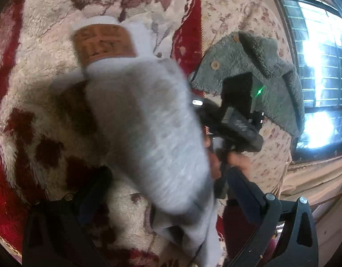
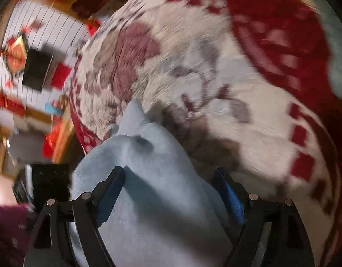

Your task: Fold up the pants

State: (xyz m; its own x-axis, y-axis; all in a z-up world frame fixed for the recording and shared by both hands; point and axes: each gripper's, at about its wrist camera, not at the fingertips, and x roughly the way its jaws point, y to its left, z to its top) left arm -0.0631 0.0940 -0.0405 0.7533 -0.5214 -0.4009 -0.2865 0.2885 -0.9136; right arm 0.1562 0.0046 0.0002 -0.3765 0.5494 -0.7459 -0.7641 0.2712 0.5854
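Observation:
Light grey pants (image 1: 144,120) with a brown printed band (image 1: 102,42) hang blurred across the left wrist view, over a red and cream blanket (image 1: 33,133). My left gripper (image 1: 168,175) has its jaws wide apart. The cloth passes between them, and the left pad (image 1: 99,184) stands off it. In the right wrist view a thick bunch of the pants (image 2: 148,155) fills my right gripper (image 2: 168,170), both blue pads pressed against it. That gripper's black body (image 1: 233,124) and the hand (image 1: 239,160) on it show behind the pants.
A grey-green fleece jacket (image 1: 248,57) with buttons lies on a floral-covered cushion (image 1: 228,6) at the right. A bright barred window (image 1: 322,66) is behind it. The blanket (image 2: 237,77) spreads ahead of the right gripper. Red decorations hang on a white wall (image 2: 15,53) at the left.

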